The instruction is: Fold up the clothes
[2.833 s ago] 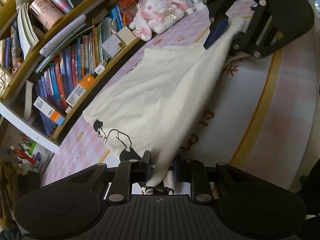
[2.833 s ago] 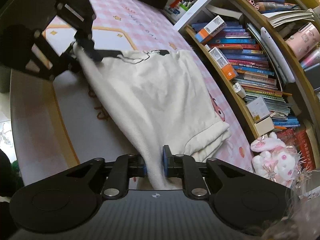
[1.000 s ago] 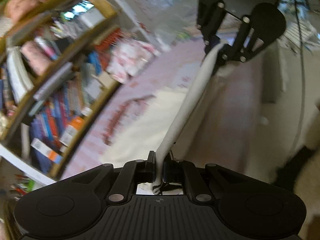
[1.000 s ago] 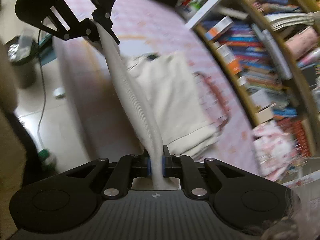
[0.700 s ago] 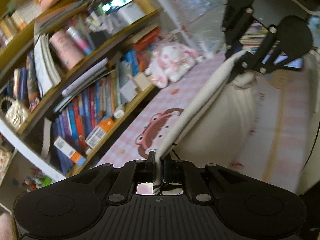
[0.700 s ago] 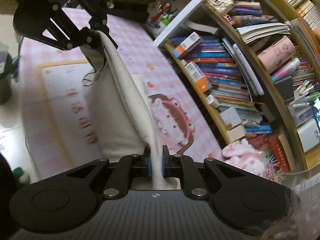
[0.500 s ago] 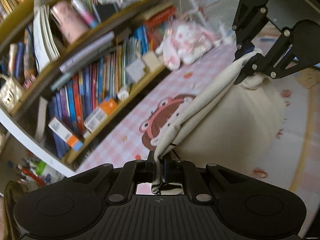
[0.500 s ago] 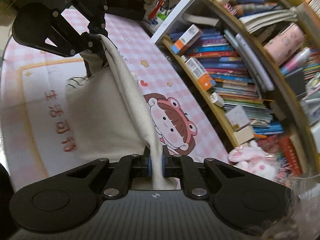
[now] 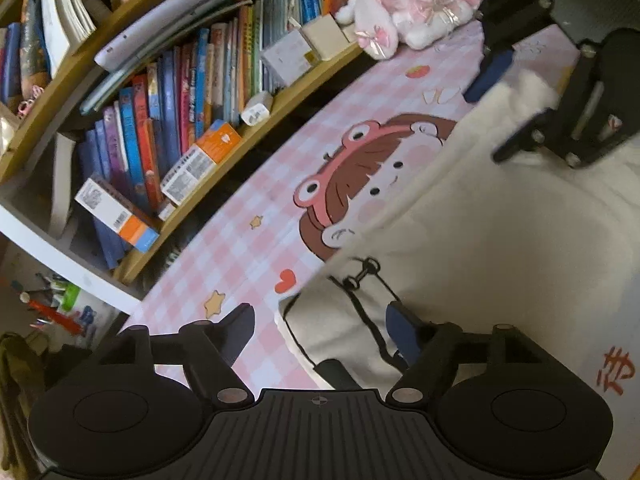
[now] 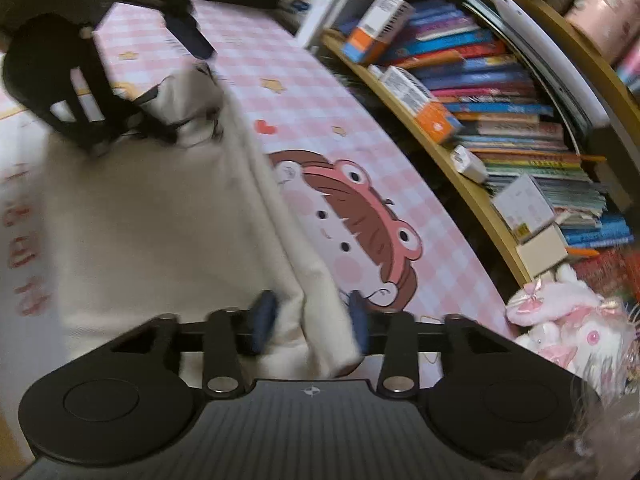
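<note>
Having carried the cream garment [image 9: 500,232] over, we see left gripper [image 9: 320,330] and right gripper [image 10: 308,320] jaws opening, releasing the folded edge.

**Both grippers letting go, jaws spreading**

The left gripper [image 9: 320,330] points steeply downward, its jaws opening and already wide apart. Cloth lies between the blue-padded fingers [image 9: 400,330], and neither pad presses on it. Seen from the right wrist, the left gripper [image 10: 172,60] sits at the far upper left, tilted and blurred.

The right gripper [image 10: 310,320] also angles down, its jaws opening to a narrower gap. Cloth lies between its fingers [image 10: 262,320], loose and not squeezed. From the left wrist, the right gripper [image 9: 516,104] shows at the upper right with its fingers parted.
</note>
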Available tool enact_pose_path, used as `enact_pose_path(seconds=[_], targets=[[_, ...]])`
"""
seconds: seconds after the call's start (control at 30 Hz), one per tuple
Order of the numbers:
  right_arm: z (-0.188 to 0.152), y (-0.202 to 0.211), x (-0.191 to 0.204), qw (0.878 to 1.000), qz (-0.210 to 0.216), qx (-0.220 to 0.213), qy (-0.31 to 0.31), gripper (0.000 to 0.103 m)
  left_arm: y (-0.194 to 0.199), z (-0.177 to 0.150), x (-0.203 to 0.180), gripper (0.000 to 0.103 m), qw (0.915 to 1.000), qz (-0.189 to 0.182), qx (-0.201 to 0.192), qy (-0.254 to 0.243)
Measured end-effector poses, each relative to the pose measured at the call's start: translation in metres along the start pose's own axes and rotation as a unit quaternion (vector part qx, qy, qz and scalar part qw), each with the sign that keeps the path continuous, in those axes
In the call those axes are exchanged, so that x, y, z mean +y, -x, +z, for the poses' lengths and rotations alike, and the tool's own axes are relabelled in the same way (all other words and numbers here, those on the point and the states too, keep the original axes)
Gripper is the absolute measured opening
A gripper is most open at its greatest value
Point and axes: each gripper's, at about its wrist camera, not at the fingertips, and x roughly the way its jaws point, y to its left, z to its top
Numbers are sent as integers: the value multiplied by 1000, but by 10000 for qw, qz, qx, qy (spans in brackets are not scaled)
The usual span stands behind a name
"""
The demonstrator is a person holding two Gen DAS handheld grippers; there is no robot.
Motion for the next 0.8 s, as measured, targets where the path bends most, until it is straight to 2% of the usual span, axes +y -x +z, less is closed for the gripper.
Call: enact_pose_path(seconds=[0.07,0.1,0.17,0.2,0.23,0.27,0.3,0.33,0.4,0.47,0.5,0.53,0.57,0.6,0.67,0.7,0.8], targets=[[-3,-7,-7,9997,-114,-44,-223,44,4,-3,8,75,9999,79,-17,110],[-6,-9,-11,9988,-250,-82,-402,44,8,-6,15,75,9993,106,-61,346],[-12,-8,-24,9935,-651,-146,-927,44,17,-16,34,74,9949,95,-174,993],[-17,-5,-32,9878,-833,-146,-1307,44,22,-22,45,73,9895,-4,-249,1426],[-23,0,-40,9805,-893,-168,-1742,43,25,-31,55,69,9800,-211,-347,1950],[-31,7,-48,9709,-785,-221,-2252,42,28,-41,65,65,9668,-444,-450,2477],[-39,16,-56,9569,-527,-309,-2838,42,29,-51,74,58,9495,-705,-560,3006],[-49,24,-60,9379,-83,-419,-3443,42,26,-57,77,57,9345,-903,-611,3388],[-66,32,-60,8970,695,-482,-4339,42,16,-66,78,57,9101,-1173,-615,3926],[-78,31,-54,8706,982,-332,-4809,40,5,-75,79,55,8819,-1438,-617,4447],[-82,28,-50,8594,1066,-230,-4995,36,-1,-77,78,47,8727,-1528,-587,4599],[-86,25,-47,8499,1106,-143,-5149,27,-6,-76,77,25,8671,-1605,-539,4685],[-89,22,-45,8425,1106,-90,-5271,25,-10,-76,77,10,8572,-1725,-525,4823],[-92,19,-44,8349,1106,-38,-5392,24,-10,-78,80,3,8395,-1882,-641,5056],[-94,17,-41,8283,1083,-19,-5497,22,3,-87,87,3,7936,-2171,-1251,5545],[-94,17,-41,8292,1071,-24,-5486,22,4,-89,89,3,7843,-2148,-1300,5673],[-93,17,-38,8311,1057,-67,-5460,22,-11,-93,89,3,7832,-1908,-842,5858]])
